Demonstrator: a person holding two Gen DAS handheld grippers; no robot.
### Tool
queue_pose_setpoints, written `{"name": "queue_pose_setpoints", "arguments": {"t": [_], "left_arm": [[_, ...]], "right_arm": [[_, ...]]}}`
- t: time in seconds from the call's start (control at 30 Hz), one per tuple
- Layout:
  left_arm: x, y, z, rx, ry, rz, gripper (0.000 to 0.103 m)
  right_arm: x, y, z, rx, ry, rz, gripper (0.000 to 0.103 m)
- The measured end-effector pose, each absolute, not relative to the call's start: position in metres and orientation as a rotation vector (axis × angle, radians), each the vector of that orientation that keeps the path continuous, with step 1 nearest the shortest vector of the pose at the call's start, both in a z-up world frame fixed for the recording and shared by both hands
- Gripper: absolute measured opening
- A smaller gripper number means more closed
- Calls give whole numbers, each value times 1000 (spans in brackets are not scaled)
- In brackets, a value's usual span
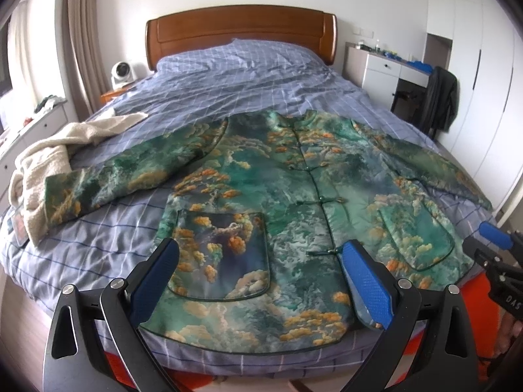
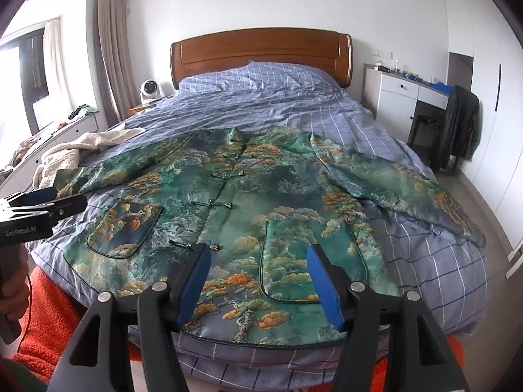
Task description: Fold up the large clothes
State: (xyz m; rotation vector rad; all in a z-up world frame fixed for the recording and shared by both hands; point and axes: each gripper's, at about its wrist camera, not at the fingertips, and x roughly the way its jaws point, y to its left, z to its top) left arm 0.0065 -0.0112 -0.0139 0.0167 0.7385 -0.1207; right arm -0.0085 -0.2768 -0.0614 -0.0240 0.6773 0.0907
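A large green jacket (image 1: 287,176) with orange and white cloud print lies flat and front up on the bed, both sleeves spread out, knot buttons closed down the middle. It also shows in the right wrist view (image 2: 255,202). My left gripper (image 1: 260,254) is open and empty, hovering above the hem over the jacket's left pocket (image 1: 225,254). My right gripper (image 2: 258,261) is open and empty above the hem near the right pocket (image 2: 310,258). Each gripper shows at the edge of the other's view, the right one (image 1: 493,232) and the left one (image 2: 39,196).
The bed (image 1: 228,85) has a blue checked cover and a wooden headboard (image 1: 242,32). A cream fleece garment (image 1: 49,156) lies at the bed's left edge under the sleeve cuff. An orange blanket (image 2: 49,310) hangs at the foot. A chair with a dark coat (image 2: 461,127) stands on the right.
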Motion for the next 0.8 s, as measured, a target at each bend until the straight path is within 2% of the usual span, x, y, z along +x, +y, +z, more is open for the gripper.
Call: {"name": "queue_pose_setpoints", "arguments": {"t": [0.8], "left_arm": [[7,-16,-16,28,743,-137,100]], "right_arm": [[-5,-270,-71,-28,699,107,63]]}}
